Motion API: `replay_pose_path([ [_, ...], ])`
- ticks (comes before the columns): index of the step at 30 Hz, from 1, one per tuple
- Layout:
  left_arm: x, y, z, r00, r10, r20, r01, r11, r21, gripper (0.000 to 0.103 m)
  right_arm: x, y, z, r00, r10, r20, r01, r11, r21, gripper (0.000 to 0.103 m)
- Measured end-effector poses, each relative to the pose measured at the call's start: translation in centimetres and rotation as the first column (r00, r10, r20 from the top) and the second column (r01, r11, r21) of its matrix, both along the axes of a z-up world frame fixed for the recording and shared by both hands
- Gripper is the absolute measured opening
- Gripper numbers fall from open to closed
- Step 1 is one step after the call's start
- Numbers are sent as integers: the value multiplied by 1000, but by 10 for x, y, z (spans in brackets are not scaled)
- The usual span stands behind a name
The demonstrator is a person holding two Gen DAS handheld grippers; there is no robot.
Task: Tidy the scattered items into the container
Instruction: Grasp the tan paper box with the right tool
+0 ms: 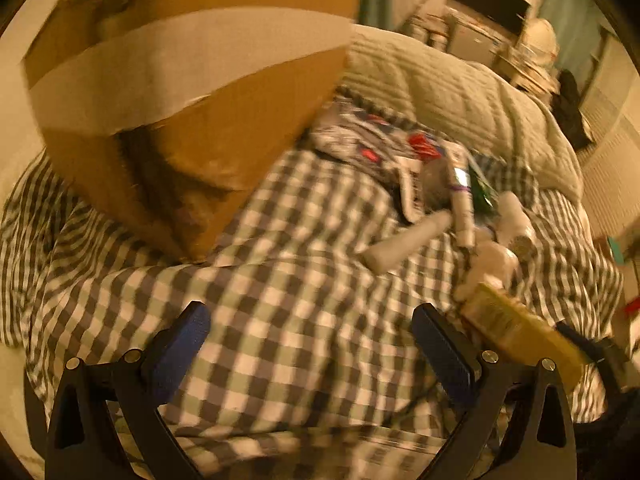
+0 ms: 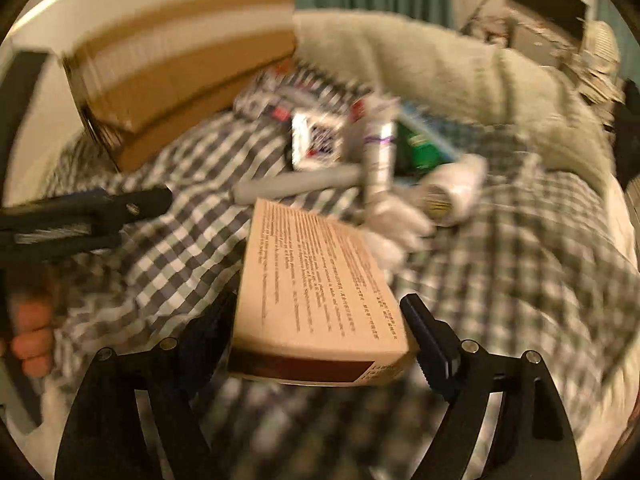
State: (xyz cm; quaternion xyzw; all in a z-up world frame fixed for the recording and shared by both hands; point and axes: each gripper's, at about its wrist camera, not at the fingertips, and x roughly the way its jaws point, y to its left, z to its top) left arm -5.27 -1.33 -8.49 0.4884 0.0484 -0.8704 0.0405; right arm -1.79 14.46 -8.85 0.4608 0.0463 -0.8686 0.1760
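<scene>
The right gripper (image 2: 320, 344) held a tan printed box (image 2: 316, 292) between its jaws. The jaws stood wide, spaced to the box's width. The left pad was hidden behind the box edge and the right pad lay at its near right corner; motion blur prevented confirming firm contact, but the box sat off the bedding and appeared carried. The box's long axis ran forward along the fingers, away from the camera, and its far end pointed toward the pile of scattered items (image 2: 384, 160) ahead. Its printed face was turned up.

The cardboard container (image 2: 176, 80) stood on the checked bedspread (image 2: 520, 280), ahead and to the left of the right gripper, beyond the left gripper (image 2: 132, 204). It leaned over, so its open side could not be identified from this view. The move with the box would therefore run forward and left, across the left gripper's position.

The left gripper (image 1: 316, 344) was open wide with nothing between its jaws, only bedspread (image 1: 280, 280) beneath. In its view the container (image 1: 192, 92) lay ahead and up-left, nearer to it than to the right gripper, and the held box (image 1: 516, 328) appeared just beside its right finger. The remaining items (image 1: 452, 208) lay ahead and right of it, tubes and bottles crossing at mixed angles.
</scene>
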Motion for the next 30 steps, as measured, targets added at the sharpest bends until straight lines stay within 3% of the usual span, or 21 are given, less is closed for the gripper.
replay_pose_path([
  [4,-10,34,3,990,-140,-12,138,987,-85,103,15,30,18,995,-92,-49,92,996,2,82],
  [10,-45,80,-12,942,-334,-34,311,907,-284,103,24,55,23,979,-184,-86,185,983,-2,82],
  [14,-76,88,-40,935,-351,42,347,891,-292,99,31,65,34,971,-204,-124,211,977,41,82],
  [17,-85,87,-61,929,-357,102,370,874,-316,68,32,70,32,971,-205,-120,214,975,63,82],
  [20,-80,79,-62,930,-357,83,366,892,-266,35,30,76,25,974,-208,-90,212,977,32,82],
  [21,-79,76,-59,931,-359,74,365,896,-251,29,29,77,23,974,-210,-82,213,977,23,82],
  [22,-77,73,-56,930,-360,71,366,901,-232,25,29,77,23,974,-213,-80,215,976,20,82],
  [26,-61,62,-45,931,-361,50,364,915,-173,23,29,75,19,974,-212,-73,214,976,24,83],
  [30,-38,58,-32,918,-395,36,395,902,-174,23,28,75,13,977,-208,-38,209,978,23,83],
])
